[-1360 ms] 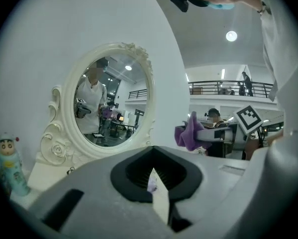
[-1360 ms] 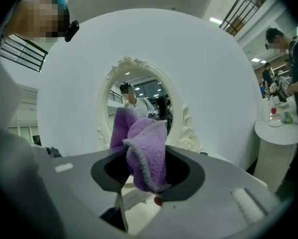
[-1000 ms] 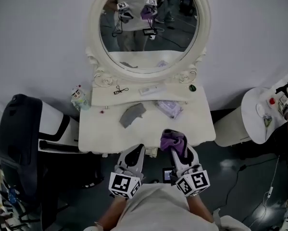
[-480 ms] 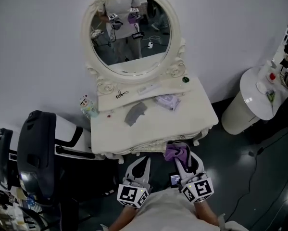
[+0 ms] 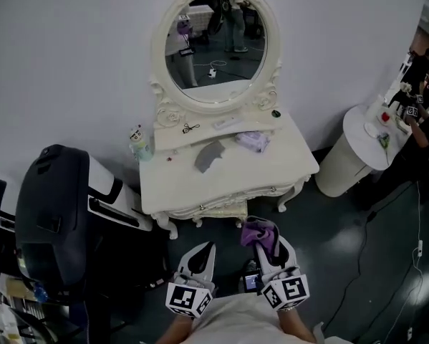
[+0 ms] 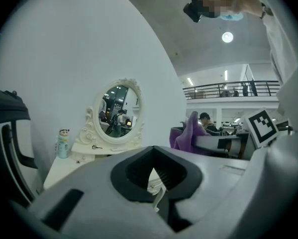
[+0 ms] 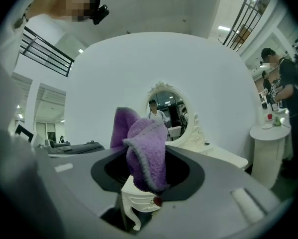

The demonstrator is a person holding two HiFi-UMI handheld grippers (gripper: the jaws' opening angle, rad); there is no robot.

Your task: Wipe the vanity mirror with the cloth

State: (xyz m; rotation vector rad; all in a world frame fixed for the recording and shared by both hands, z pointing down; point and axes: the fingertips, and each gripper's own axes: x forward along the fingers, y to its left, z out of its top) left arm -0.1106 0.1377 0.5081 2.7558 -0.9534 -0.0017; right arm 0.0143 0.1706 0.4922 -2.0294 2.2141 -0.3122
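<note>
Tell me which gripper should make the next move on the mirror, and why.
Right. The right gripper is shut on the purple cloth, which the wiping needs; the left gripper is shut with nothing in it. Both stand back from the vanity mirror, neither clearly nearer.

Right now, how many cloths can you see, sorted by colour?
Purple: 1, the purple cloth held in the right hand-held gripper.
Grey: 1, the grey cloth on the vanity table.
Pale lilac: 1, the pale lilac piece near it, possibly a cloth.
Total: 3.
</note>
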